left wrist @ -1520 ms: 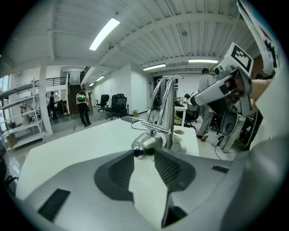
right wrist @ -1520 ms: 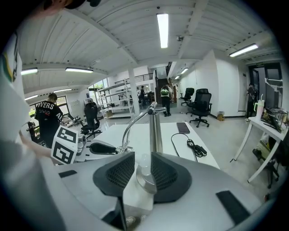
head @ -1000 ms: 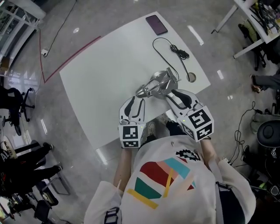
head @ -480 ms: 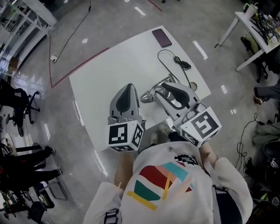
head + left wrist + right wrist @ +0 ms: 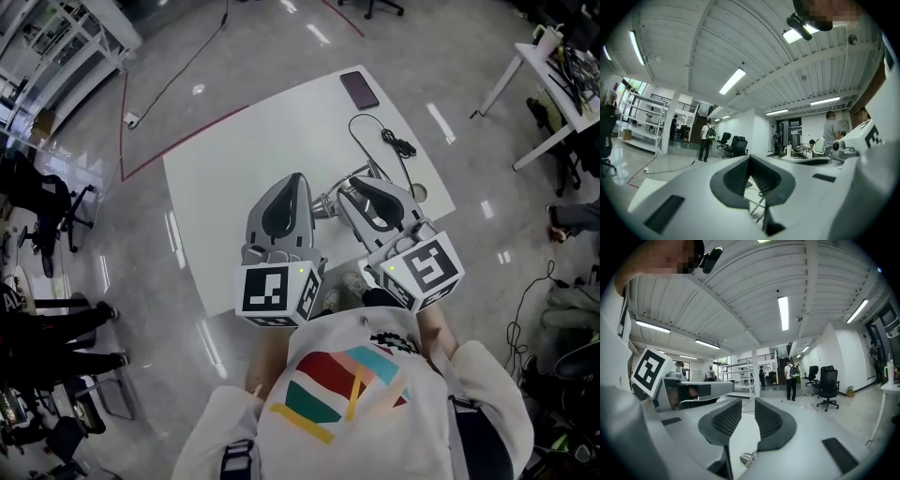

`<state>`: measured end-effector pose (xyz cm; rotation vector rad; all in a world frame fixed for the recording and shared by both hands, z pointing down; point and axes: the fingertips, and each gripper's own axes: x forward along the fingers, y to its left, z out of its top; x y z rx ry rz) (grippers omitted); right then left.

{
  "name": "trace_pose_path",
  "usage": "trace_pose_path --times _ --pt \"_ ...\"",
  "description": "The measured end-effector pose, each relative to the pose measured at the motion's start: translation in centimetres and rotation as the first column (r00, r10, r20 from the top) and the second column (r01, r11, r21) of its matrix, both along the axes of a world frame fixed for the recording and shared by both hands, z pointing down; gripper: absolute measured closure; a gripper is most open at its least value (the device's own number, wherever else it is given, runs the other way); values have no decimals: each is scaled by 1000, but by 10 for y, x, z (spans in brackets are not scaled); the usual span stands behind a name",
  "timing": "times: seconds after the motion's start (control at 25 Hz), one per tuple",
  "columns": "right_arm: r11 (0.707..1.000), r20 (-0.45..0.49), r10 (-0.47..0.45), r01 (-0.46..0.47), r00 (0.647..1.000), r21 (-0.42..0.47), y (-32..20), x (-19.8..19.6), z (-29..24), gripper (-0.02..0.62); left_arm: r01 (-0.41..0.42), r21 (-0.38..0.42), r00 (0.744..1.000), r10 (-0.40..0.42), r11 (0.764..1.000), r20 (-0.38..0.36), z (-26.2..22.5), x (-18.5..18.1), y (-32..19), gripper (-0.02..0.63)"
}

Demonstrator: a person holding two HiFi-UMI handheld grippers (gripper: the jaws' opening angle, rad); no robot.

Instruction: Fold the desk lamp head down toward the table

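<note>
Right now both grippers hang level above the near edge of the white table (image 5: 225,178), well clear of it, and neither one holds anything. The left gripper (image 5: 296,180) has its 2 jaws pressed together on nothing. The right gripper (image 5: 349,190) has a clear gap between its jaws; they have just been closing, with nothing between the pads, only bare tabletop showing through.

The desk lamp (image 5: 327,201) lies on the table near the person's side, seen from above in the space between the 2 grippers. It looks low and folded already, though the grippers cover most of it, so I cannot tell how far down the head sits. Its cable (image 5: 389,141) trails off toward the far right corner, and a dark phone (image 5: 359,89) lies beyond that.

From the shine, I judge the lamp to be polished metal: rigid, fairly light, and slippery under the pads. The hinges probably resist, so the body may skid or tip when pushed. I would pin the base or lower arm with 1 gripper and press the head down with the other, squarely, away from the cable.
</note>
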<state>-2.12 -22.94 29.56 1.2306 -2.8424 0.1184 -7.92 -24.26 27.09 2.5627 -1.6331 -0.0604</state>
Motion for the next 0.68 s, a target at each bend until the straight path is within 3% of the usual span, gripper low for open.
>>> trace_pose_path --times 0.68 --pt "999 8 45 -45 999 -5 7 11 3 500 -45 8 998 44 999 33 4 11 9 563"
